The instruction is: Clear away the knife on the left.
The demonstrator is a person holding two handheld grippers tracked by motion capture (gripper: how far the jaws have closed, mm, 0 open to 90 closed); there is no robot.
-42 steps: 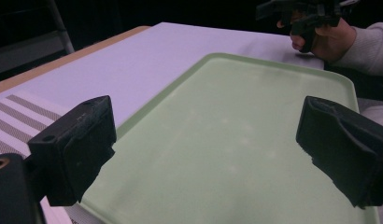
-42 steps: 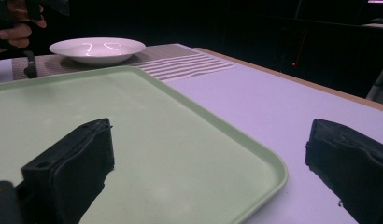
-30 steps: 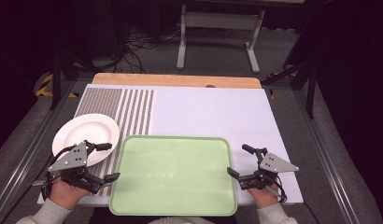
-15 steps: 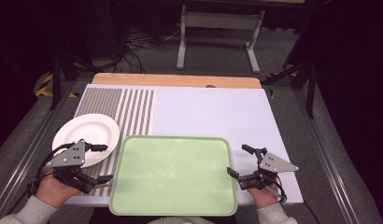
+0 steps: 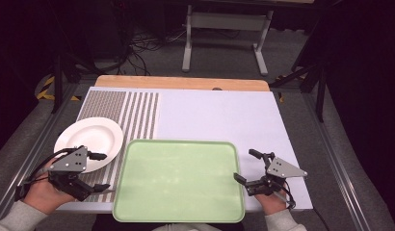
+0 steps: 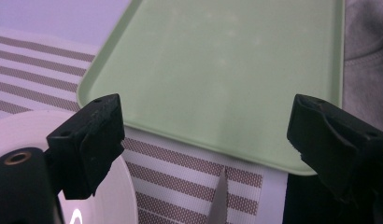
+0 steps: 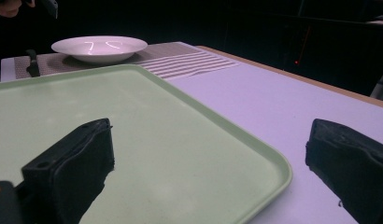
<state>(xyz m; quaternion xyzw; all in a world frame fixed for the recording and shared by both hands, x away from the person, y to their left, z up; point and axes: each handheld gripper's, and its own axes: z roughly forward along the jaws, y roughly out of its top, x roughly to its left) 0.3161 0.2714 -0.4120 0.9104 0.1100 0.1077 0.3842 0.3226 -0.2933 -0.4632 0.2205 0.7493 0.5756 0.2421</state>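
A pale green empty tray (image 5: 178, 180) lies at the front middle of the table. A white plate (image 5: 89, 139) rests to its left on a striped mat (image 5: 133, 110). My left gripper (image 5: 104, 171) is open beside the tray's left edge, over the mat and the plate's near rim. In the left gripper view, its jaws stand wide apart over the tray (image 6: 217, 70), with the plate (image 6: 126, 200) at lower left. My right gripper (image 5: 243, 165) is open at the tray's right edge. The right gripper view has the tray (image 7: 157, 126) between its jaws and the plate (image 7: 99, 46) far off.
A white sheet (image 5: 219, 115) covers the table to the right of the striped mat, with a wooden strip (image 5: 181, 83) along the far edge. Metal rails (image 5: 330, 149) run down both sides. A stand and cables sit on the floor behind.
My left gripper has drawn back a little to the left and toward the person, away from the tray's edge. The right gripper, tray and plate have not moved.
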